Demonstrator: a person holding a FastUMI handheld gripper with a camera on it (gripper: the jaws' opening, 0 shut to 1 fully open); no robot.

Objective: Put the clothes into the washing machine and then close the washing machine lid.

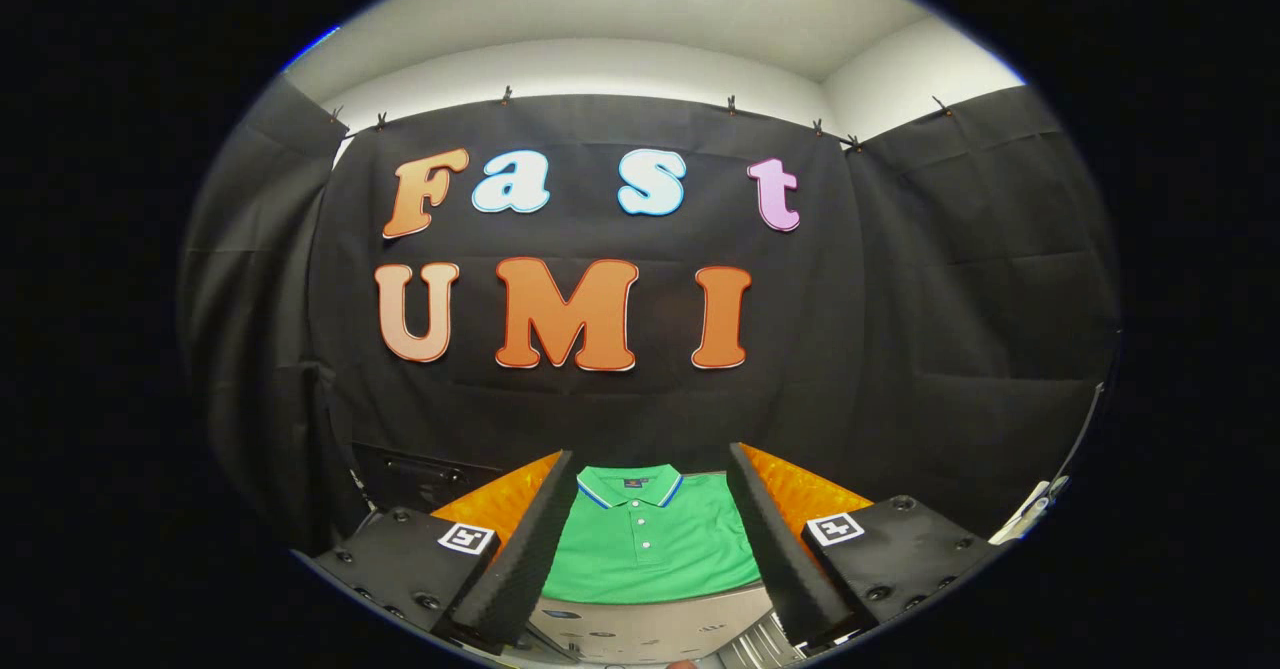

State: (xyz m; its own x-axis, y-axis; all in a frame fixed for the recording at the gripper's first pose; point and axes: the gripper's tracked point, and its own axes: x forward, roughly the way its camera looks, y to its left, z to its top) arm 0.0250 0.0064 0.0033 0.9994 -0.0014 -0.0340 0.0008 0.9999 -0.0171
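While the gripper (pixel 650 549) stands with its fingers (pixel 525 549) spread wide and nothing clasped between them, a green polo shirt (pixel 650 544) lies flat just ahead, seen through the gap between the two fingers. Item one: the shirt, folded, front side up, collar (pixel 632 480) trimmed with a blue and white edge and turned toward the booth's far wall, a short placket with pale buttons running down its chest. Item two: the surface under the shirt, a silvery-grey panel (pixel 640 629) whose near edge shows below the shirt's hem; whether this is the washing machine's lid cannot be told. Item three: a dark box-like unit (pixel 420 477) beyond the left finger, low against the wall. Item four: black cloth wall (pixel 900 349), hung by small clips along its top, with a pale ceiling (pixel 640 9) above.
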